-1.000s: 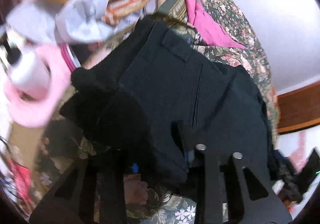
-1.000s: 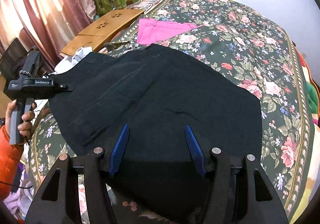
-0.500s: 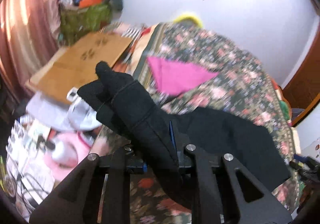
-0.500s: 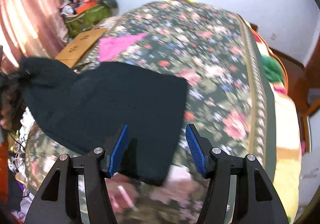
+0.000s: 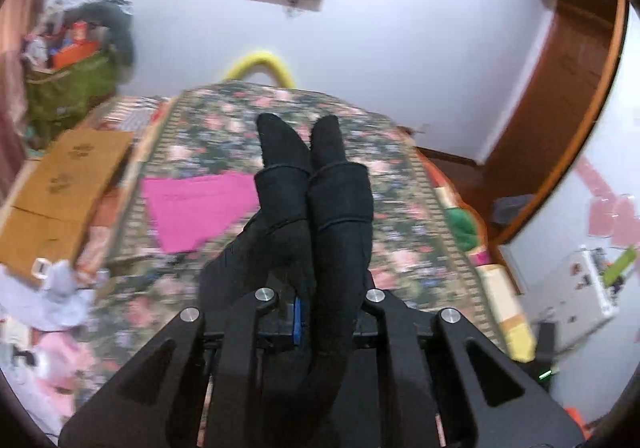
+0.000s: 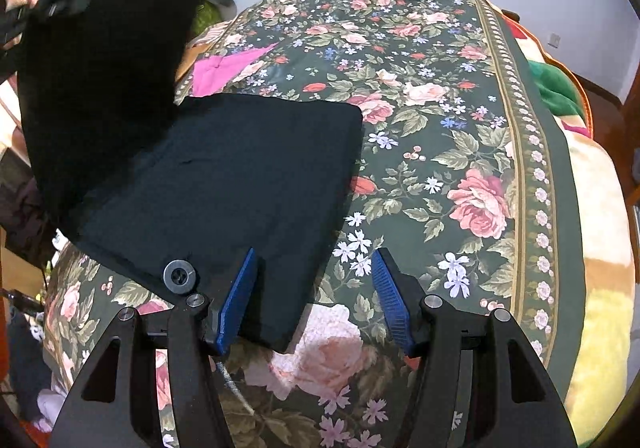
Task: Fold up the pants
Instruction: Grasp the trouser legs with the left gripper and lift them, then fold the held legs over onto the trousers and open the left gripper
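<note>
Left gripper (image 5: 320, 318) is clamped tight on the pants (image 6: 240, 184), its matte black fingers pressed together with a thick bunch of soft black fabric squeezed between them and only a sliver of blue pad (image 5: 297, 322) peeking out. The cloth rises from the jaws in two rounded, tube-like rolls, each ringed by a stitched hem and ending in a blunt tip, held up in the air above the bedspread (image 6: 460, 120).

Over to the right gripper (image 6: 316, 294): its jaws stand wide apart, ribbed blue pads (image 6: 390, 306) facing each other and gripping nothing. The left-side pad sits over the near corner of the pants, the other over bare bedspread. Whether that pad touches the cloth, I cannot tell.

Here the pants lie as a flat, smooth, roughly square black panel on the bedspread, crisp edge on the side away from the raised part. A round dark button (image 6: 180, 276) shows at the near edge. The raised part lifts off as a big dark sheet, blurred, on the side opposite that crisp edge.

The bedspread is dark green, printed with pink roses and small white flowers, with a beaded border stripe. A flat pink cloth (image 6: 224, 66) lies on it beyond the pants. Past the bedspread's border edge, a fuzzy cream-and-yellow blanket (image 6: 600, 248).
</note>
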The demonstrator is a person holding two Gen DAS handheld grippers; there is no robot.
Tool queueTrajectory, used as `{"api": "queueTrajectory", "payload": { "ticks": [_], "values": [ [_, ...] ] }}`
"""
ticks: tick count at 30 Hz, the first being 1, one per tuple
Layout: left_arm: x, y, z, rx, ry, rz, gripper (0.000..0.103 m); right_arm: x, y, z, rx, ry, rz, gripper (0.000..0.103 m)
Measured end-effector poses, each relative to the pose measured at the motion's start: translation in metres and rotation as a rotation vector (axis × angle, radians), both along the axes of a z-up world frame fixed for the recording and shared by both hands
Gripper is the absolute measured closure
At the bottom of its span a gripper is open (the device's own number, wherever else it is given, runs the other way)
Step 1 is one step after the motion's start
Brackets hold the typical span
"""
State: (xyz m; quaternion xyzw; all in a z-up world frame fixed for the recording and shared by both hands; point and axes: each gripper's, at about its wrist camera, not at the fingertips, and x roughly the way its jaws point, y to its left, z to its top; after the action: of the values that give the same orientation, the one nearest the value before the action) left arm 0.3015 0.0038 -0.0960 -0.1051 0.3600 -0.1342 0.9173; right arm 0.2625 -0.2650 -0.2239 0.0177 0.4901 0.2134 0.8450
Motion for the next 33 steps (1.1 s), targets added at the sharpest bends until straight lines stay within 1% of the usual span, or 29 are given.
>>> {"api": "queueTrajectory", "payload": {
  "ticks": [2, 6, 9, 11, 16, 19, 24, 25, 26, 27, 28, 29, 30, 31, 33],
  "values": [
    [0.004, -0.024, 0.0, -0.02, 0.008, -0.037, 0.091, 0.0, -0.001, -0.001, 0.006, 0.0, 0.003, 0.048],
    [0.007, -0.069, -0.008, -0.005, 0.028, -0.105, 0.091, 0.0, -0.003, -0.002, 0.026, 0.001, 0.0, 0.048],
    [0.008, -0.1, -0.022, 0.014, 0.069, -0.161, 0.091, 0.0, -0.005, -0.002, 0.037, 0.003, 0.0, 0.048],
    [0.008, -0.114, -0.035, 0.038, 0.111, -0.199, 0.091, -0.001, -0.005, -0.002, 0.042, 0.003, 0.002, 0.048],
    [0.001, -0.134, -0.064, 0.088, 0.206, -0.262, 0.091, -0.002, -0.006, -0.003, 0.049, 0.005, 0.004, 0.048],
    [-0.005, -0.138, -0.076, 0.102, 0.237, -0.29, 0.091, -0.002, -0.007, -0.002, 0.049, 0.003, 0.002, 0.048],
    [-0.015, -0.141, -0.085, 0.13, 0.265, -0.311, 0.087, -0.005, -0.006, 0.0, 0.046, -0.006, -0.005, 0.048],
    [-0.017, -0.142, -0.087, 0.137, 0.28, -0.317, 0.085, -0.007, -0.006, 0.001, 0.044, -0.011, -0.005, 0.048],
    [-0.018, -0.143, -0.088, 0.137, 0.292, -0.323, 0.08, -0.008, -0.006, 0.002, 0.042, -0.015, -0.005, 0.048],
    [-0.019, -0.143, -0.088, 0.133, 0.301, -0.329, 0.072, -0.01, -0.006, 0.003, 0.038, -0.021, -0.005, 0.048],
    [-0.021, -0.143, -0.088, 0.121, 0.311, -0.342, 0.066, -0.011, -0.005, 0.004, 0.035, -0.025, -0.006, 0.048],
    [-0.023, -0.143, -0.086, 0.111, 0.312, -0.349, 0.053, -0.012, -0.005, 0.005, 0.033, -0.029, -0.007, 0.048],
    [-0.027, -0.143, -0.081, 0.104, 0.298, -0.353, 0.048, -0.013, -0.005, 0.006, 0.032, -0.034, -0.008, 0.048],
    [-0.031, -0.142, -0.077, 0.105, 0.273, -0.351, 0.04, -0.014, -0.005, 0.007, 0.032, -0.038, -0.009, 0.048],
    [-0.035, -0.14, -0.067, 0.119, 0.227, -0.334, 0.034, -0.016, -0.006, 0.009, 0.034, -0.038, -0.012, 0.047]
  ]
}}
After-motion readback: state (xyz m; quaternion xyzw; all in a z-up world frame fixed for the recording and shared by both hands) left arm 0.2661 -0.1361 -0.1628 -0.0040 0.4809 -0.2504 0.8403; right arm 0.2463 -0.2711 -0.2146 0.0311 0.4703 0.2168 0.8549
